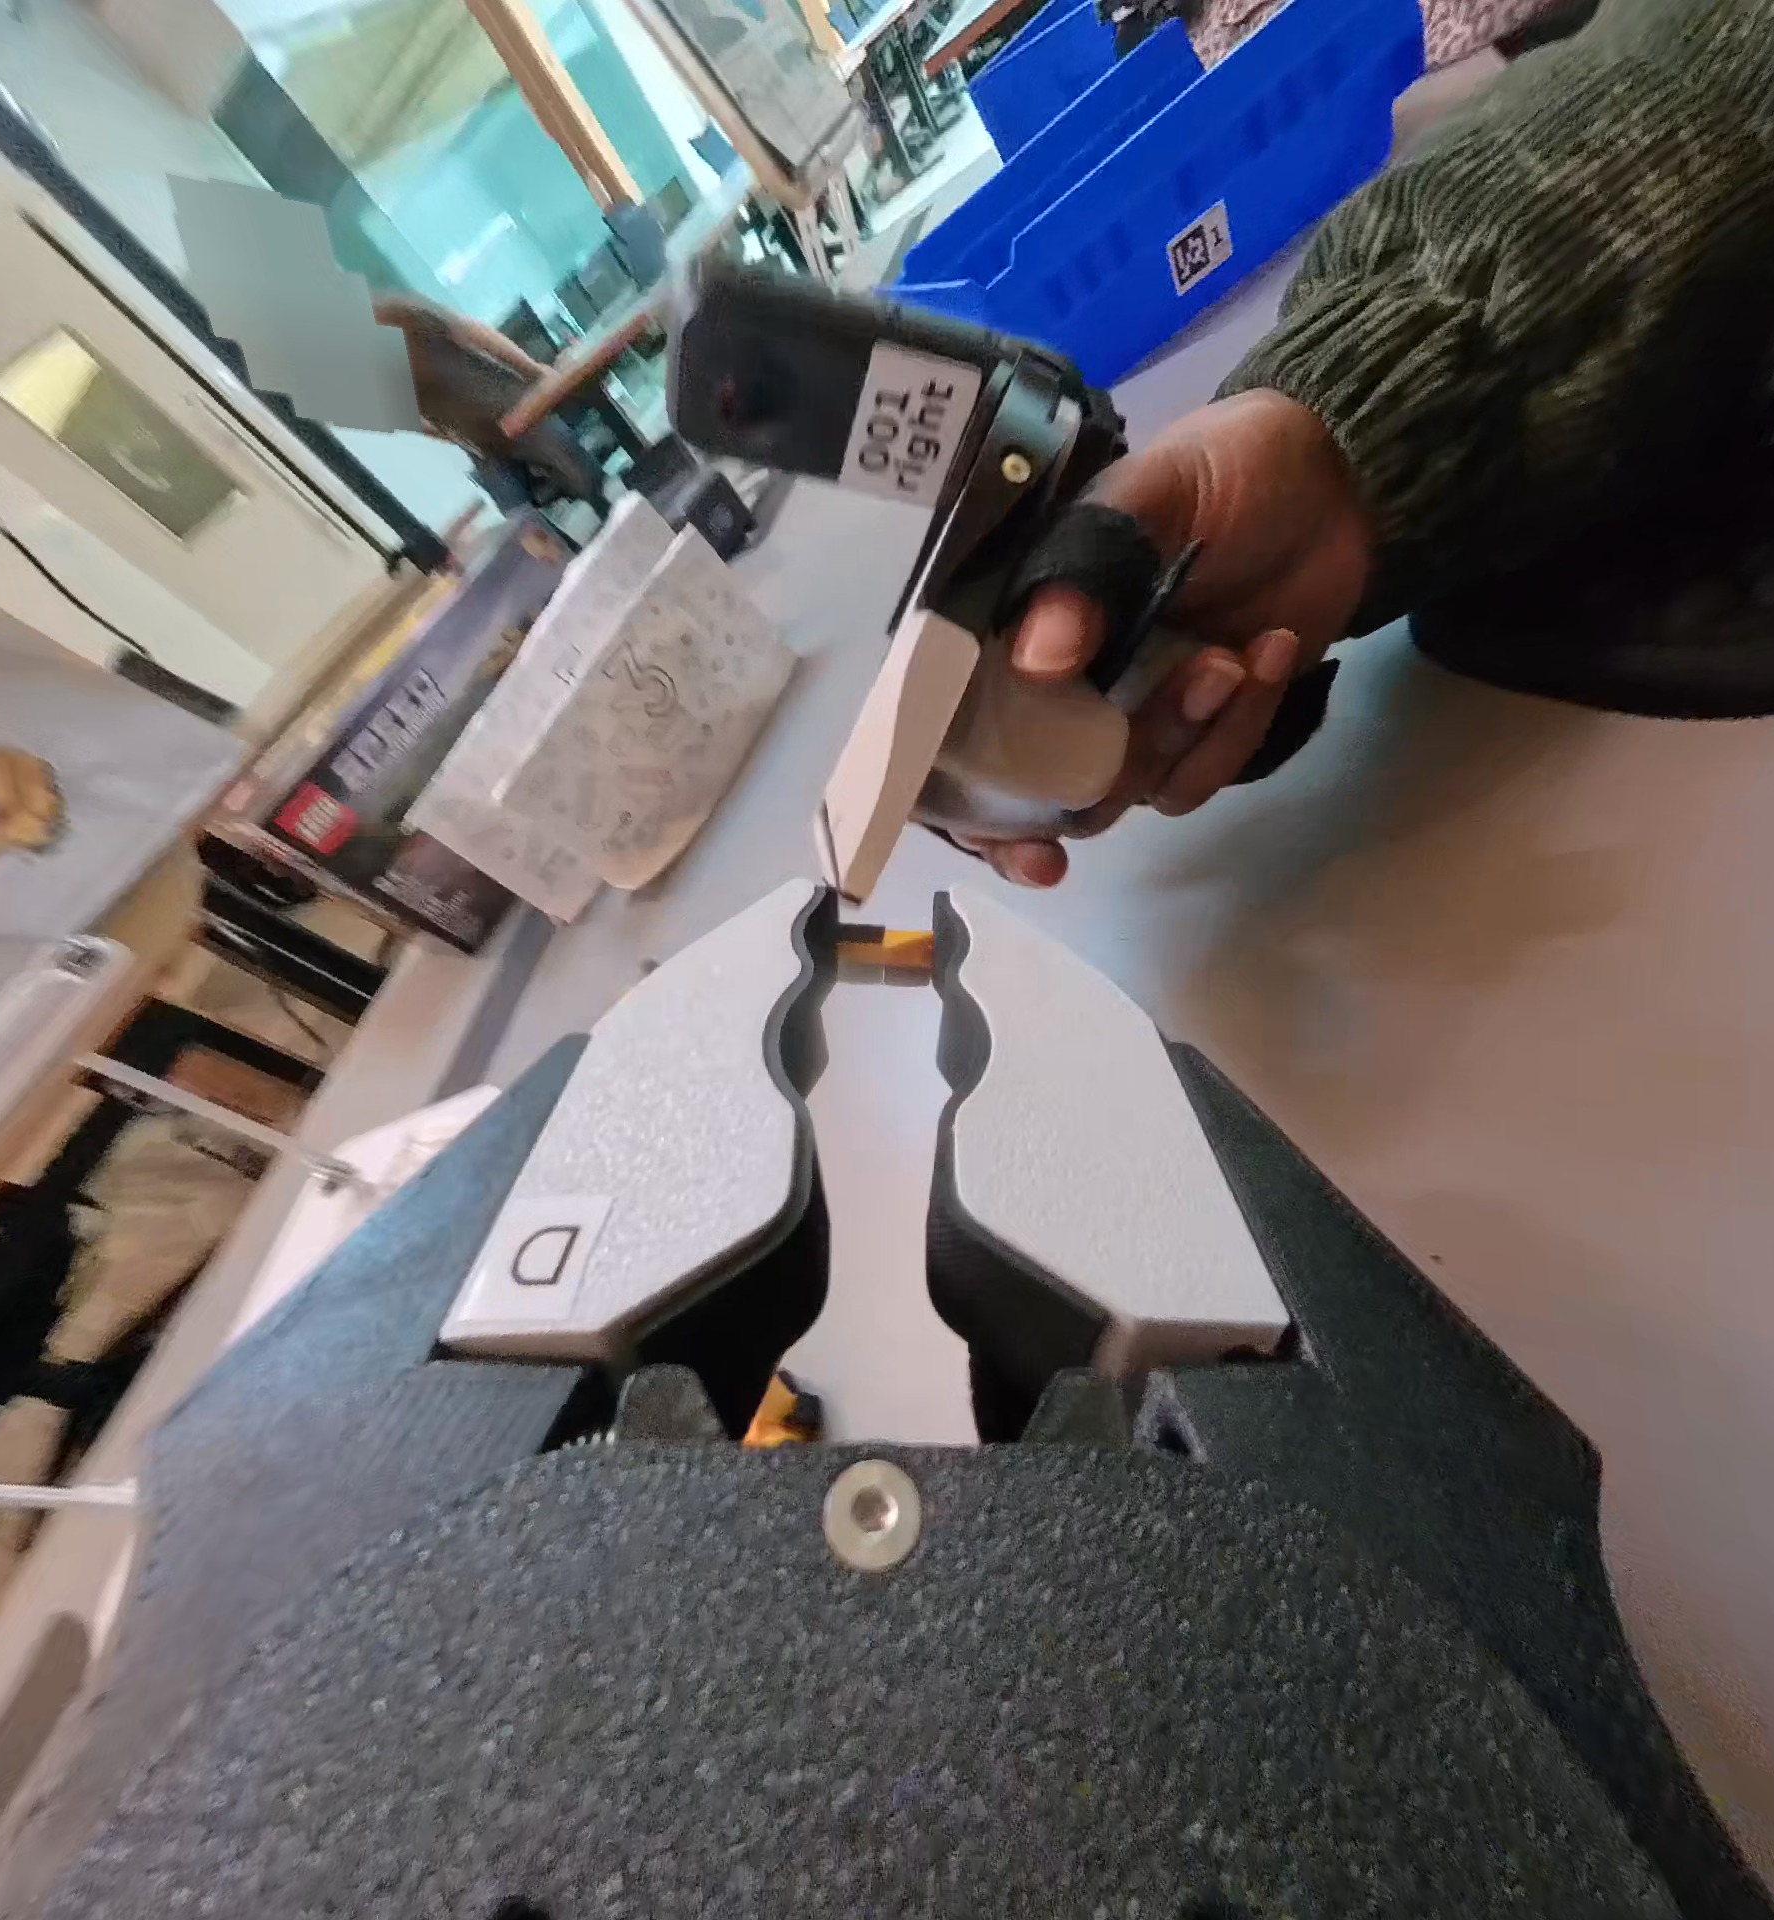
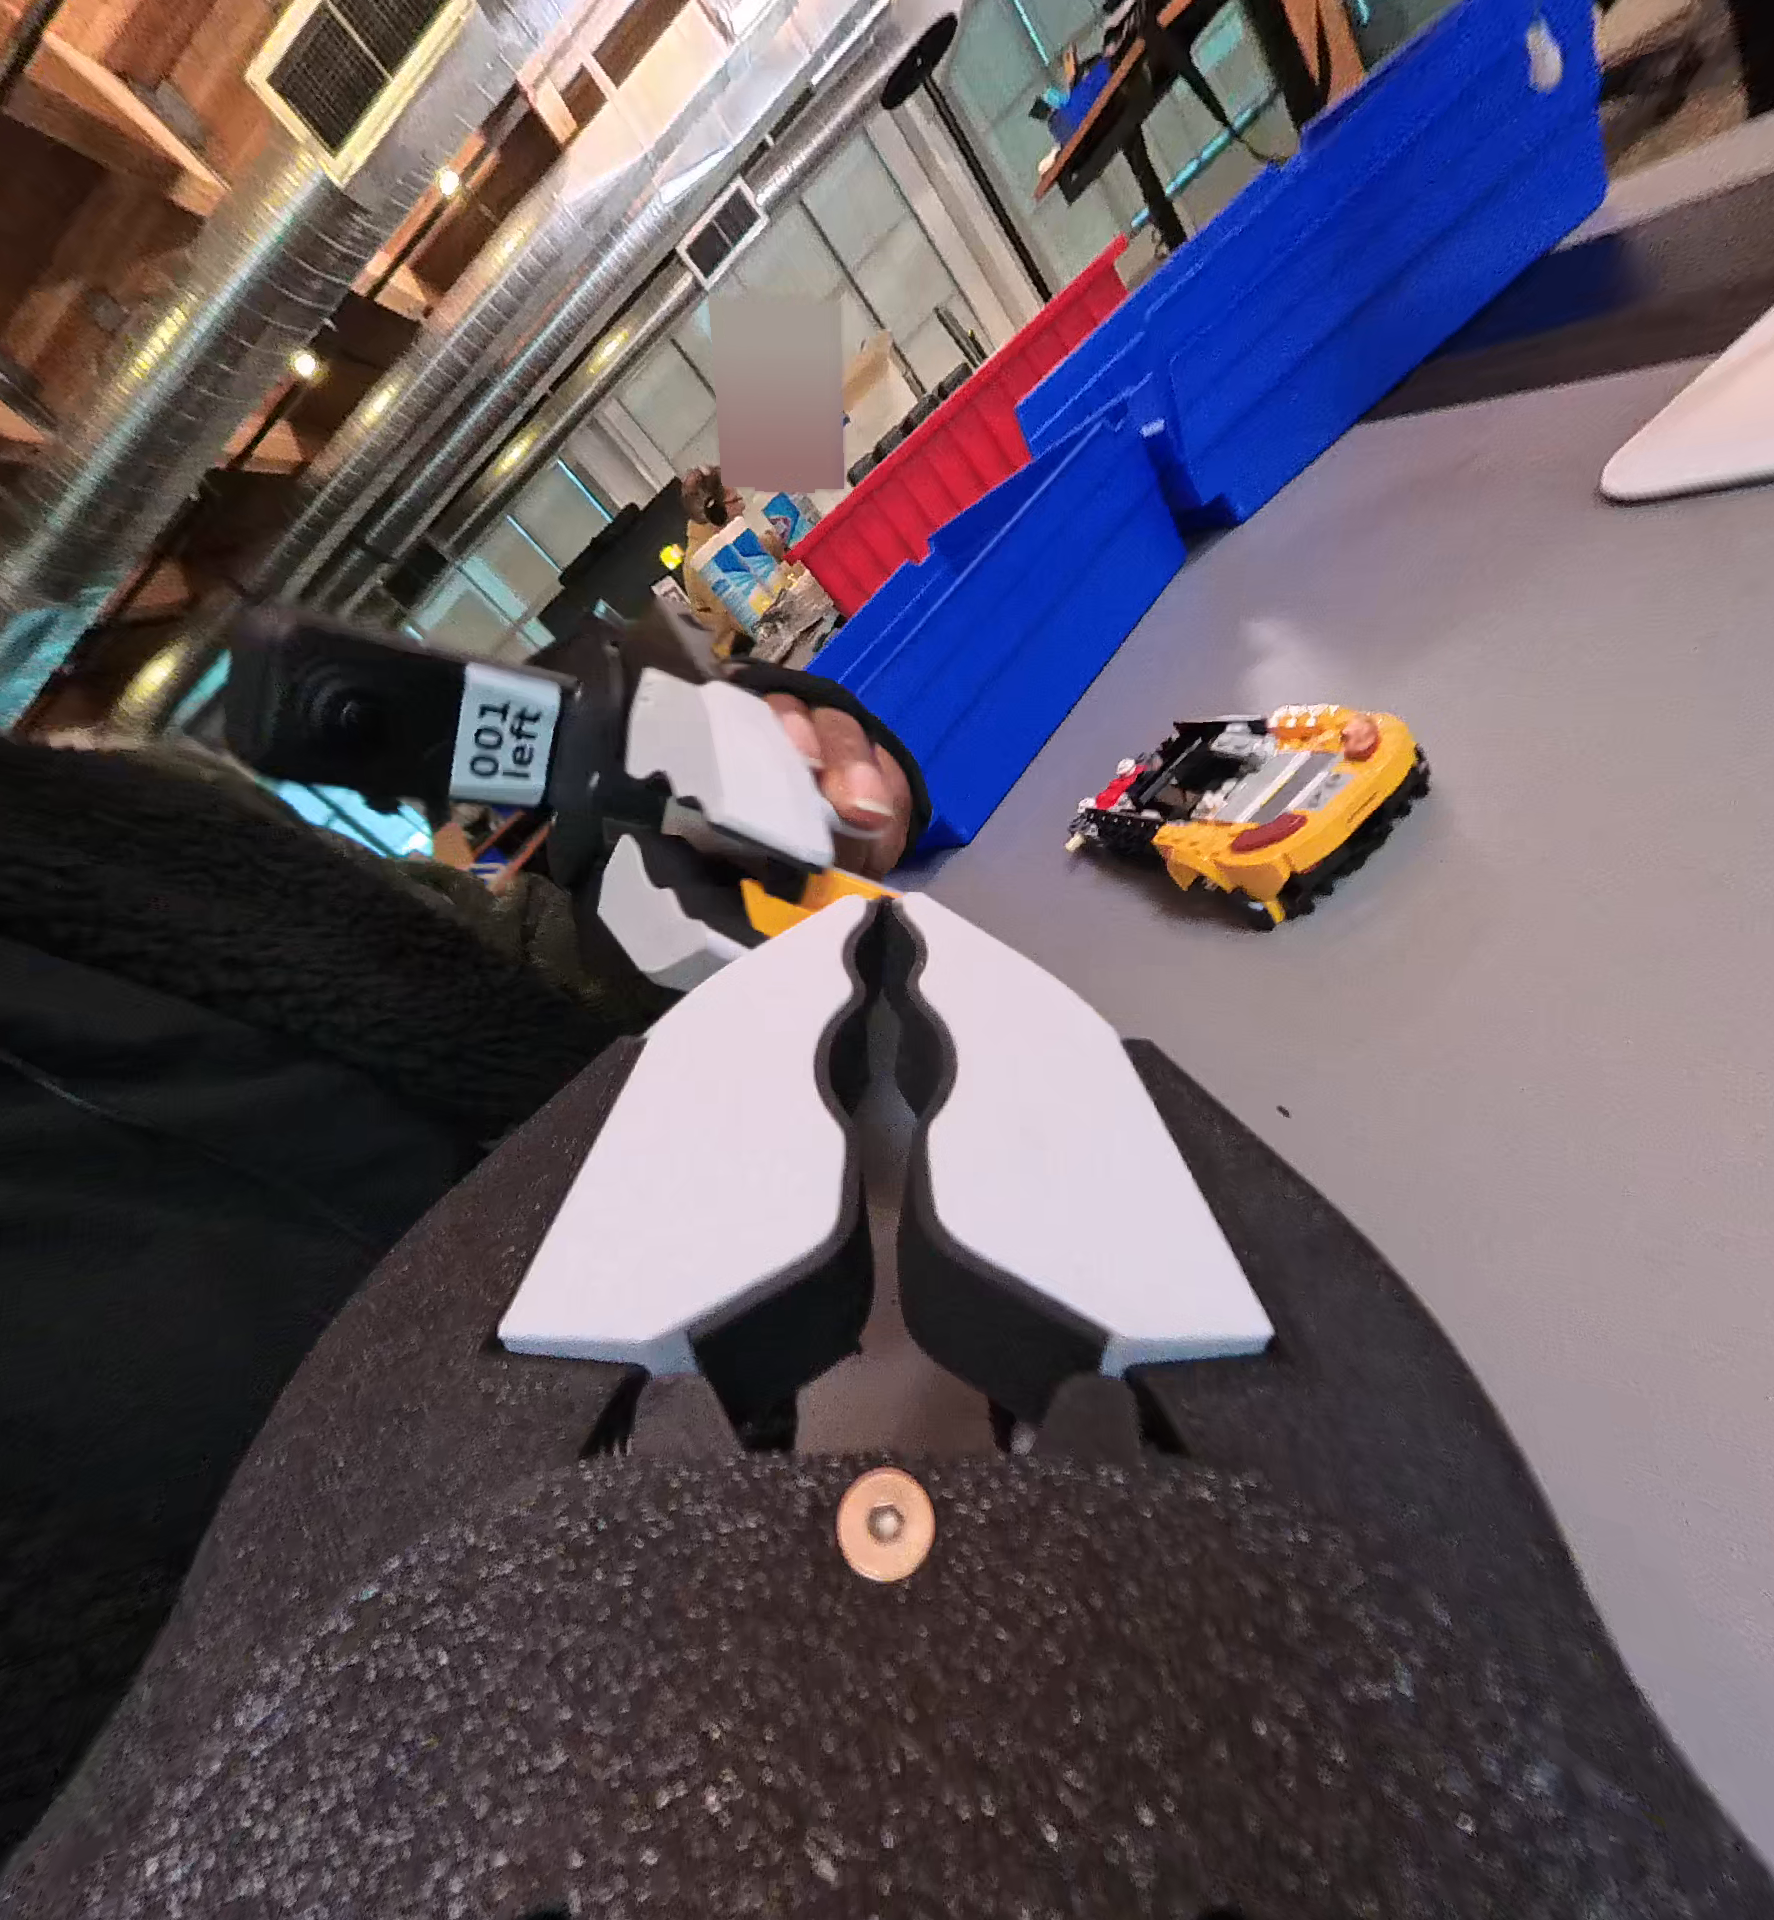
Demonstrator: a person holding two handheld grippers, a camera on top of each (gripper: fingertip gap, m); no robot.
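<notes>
My left gripper (image 1: pixel 885 948) is shut on a small brick piece (image 1: pixel 904 948) of yellow, black and grey, and both pads press on its ends above the grey table (image 1: pixel 1382 1039). My right gripper (image 1: pixel 841 883) comes down from above with its fingers closed, and its tip is at the black left end of the piece. In the right wrist view my right gripper (image 2: pixel 883 914) is shut tip to tip. Just beyond it is the left gripper (image 2: pixel 758 873) with the yellow piece (image 2: pixel 821 891). A yellow and black toy car (image 2: pixel 1267 810) built of bricks sits on the table (image 2: pixel 1485 1143) to the right.
Blue bins (image 2: pixel 1070 582) and a red bin (image 2: pixel 966 447) stand along the table's far side; the blue bins also show in the left wrist view (image 1: pixel 1122 208). A white patterned box (image 1: pixel 613 717) and a dark box (image 1: pixel 384 769) lie at the left. A white curved object (image 2: pixel 1745 416) is at the right. My left and right fingertips are right by each other.
</notes>
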